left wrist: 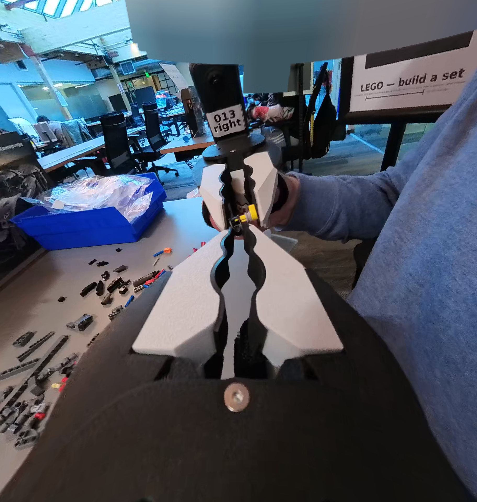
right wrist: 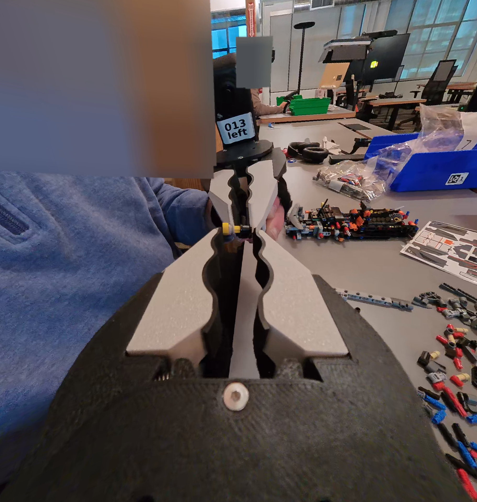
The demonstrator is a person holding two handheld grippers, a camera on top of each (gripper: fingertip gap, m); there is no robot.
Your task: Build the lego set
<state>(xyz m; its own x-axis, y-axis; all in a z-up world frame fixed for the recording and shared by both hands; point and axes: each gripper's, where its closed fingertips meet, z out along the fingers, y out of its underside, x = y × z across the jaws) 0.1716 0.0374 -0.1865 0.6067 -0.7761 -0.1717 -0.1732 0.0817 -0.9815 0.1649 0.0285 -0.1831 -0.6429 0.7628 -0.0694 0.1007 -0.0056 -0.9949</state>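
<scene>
Grippers meet tip to tip above the table edge, and we hold one in each hand. Our left gripper [left wrist: 236,231] has its fingers drawn narrow, pinched on the black end of a small lego piece [left wrist: 244,217]; its yellow end sticks out sideways. Our right gripper [right wrist: 237,231] faces it, fingers also nearly together, tips at the same small lego piece [right wrist: 236,228], though we cannot tell whether they truly clamp it or only touch it. In the right wrist view the partly built car chassis [right wrist: 351,220] lies on the grey table [right wrist: 354,263] well apart from the grippers, with a sticker sheet [right wrist: 449,252] just beside it and loose parts [right wrist: 454,353] in red, blue and black scattered nearer us. A blue bin [right wrist: 435,168] with clear plastic bags stands at the far edge. In the left wrist view, more black beams and pins [left wrist: 42,353] are spread over the table, near another blue bin [left wrist: 90,225].
</scene>
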